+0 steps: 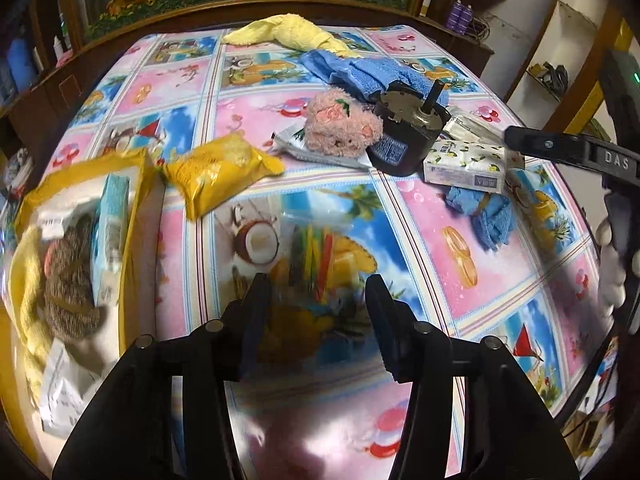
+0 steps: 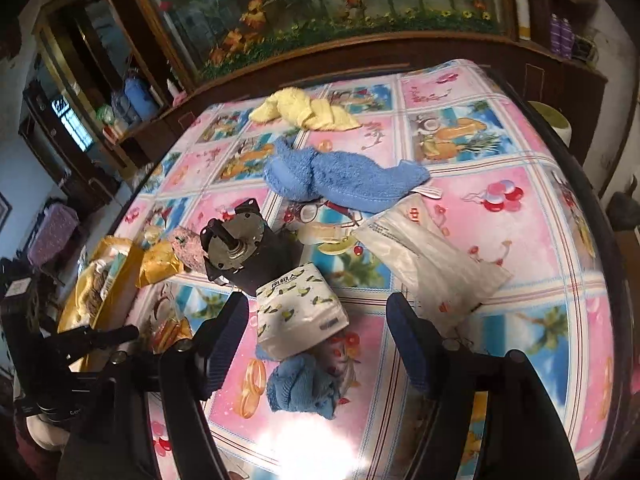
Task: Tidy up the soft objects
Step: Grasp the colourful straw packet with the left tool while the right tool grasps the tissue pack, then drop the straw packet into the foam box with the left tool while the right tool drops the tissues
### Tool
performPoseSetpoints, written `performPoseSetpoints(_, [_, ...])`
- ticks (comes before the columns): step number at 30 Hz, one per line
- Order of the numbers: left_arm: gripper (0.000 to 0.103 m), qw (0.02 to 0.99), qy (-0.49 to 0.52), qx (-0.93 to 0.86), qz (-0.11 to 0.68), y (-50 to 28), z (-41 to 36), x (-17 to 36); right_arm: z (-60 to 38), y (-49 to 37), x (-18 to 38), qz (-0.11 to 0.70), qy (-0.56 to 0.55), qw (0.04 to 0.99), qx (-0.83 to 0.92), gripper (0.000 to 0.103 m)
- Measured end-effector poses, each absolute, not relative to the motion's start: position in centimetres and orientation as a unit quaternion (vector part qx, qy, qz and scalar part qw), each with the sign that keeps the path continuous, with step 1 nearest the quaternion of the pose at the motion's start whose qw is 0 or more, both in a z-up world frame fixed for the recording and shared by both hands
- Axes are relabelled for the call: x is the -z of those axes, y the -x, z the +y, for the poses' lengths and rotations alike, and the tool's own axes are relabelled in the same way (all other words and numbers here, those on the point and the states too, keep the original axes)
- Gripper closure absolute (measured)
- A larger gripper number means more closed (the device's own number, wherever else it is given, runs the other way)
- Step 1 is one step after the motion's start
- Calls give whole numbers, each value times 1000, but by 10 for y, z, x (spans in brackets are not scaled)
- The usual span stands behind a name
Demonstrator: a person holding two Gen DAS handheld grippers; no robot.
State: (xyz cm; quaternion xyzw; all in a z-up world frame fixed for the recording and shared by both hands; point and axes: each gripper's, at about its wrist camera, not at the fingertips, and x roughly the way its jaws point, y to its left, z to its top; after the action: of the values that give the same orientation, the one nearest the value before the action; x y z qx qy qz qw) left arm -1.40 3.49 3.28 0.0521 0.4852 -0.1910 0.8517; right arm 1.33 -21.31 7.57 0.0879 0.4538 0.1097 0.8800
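I am holding my left gripper over the near part of the table, which is wearing a glossy patterned cloth. Its jaws are standing partly apart with nothing pinched between them; below them a clear plastic bag of coloured strips is lying on the cloth, blurred, and I cannot tell whether the fingertips are touching it.

I am keeping my right gripper hovering with its jaws spread wide, gripping nothing. Between its fingers, lower down, a tissue pack printed with lemons is sitting on a small blue cloth, which is poking out at its near side.

At the left edge a yellow bin is already holding soft things: a brown knitted item, a yellow cloth, a teal-and-white pack and a white packet. Just right of it a yellow sponge pack is resting on the table.

Toward the middle, a pink plush toy is leaning against a black motor, with a white wrapper under the toy. A blue towel is sprawling beyond the motor, and a yellow towel is lying crumpled at the far edge. A white plastic bag is lying flat to the right of the tissue pack.
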Motion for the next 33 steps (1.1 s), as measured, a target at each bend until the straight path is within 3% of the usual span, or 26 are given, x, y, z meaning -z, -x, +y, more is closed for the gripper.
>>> performPoseSetpoints(6, [54, 841, -97, 190, 498, -7, 13, -14, -174, -47, -52, 528, 8, 839, -131, 32])
performPoseSetpoints(8, [43, 848, -115, 179, 486, -9, 7, -11, -163, -50, -48, 535, 41, 834, -125, 32])
performPoseSetpoints(11, [43, 847, -110, 189, 484, -9, 3, -8, -157, -48, -46, 531, 52, 837, -122, 37])
performPoseSetpoints(12, [45, 847, -110, 192, 482, -8, 2, -8, -158, -46, -46, 531, 45, 837, -124, 46])
performPoseSetpoints(13, [61, 848, -108, 200, 479, -5, 2, -9, -159, -45, -46, 534, 40, 836, -124, 53])
performPoseSetpoints(14, [76, 847, -109, 204, 478, -4, 2, -10, -160, -42, -47, 532, 36, 837, -124, 53])
performPoseSetpoints(15, [79, 846, -107, 203, 481, -2, 3, -11, -160, -39, -49, 527, 36, 840, -124, 53])
performPoseSetpoints(33, [83, 879, 85, 210, 421, 73, 130, -93, -145, 27, -109, 452, -83, 864, -208, 53])
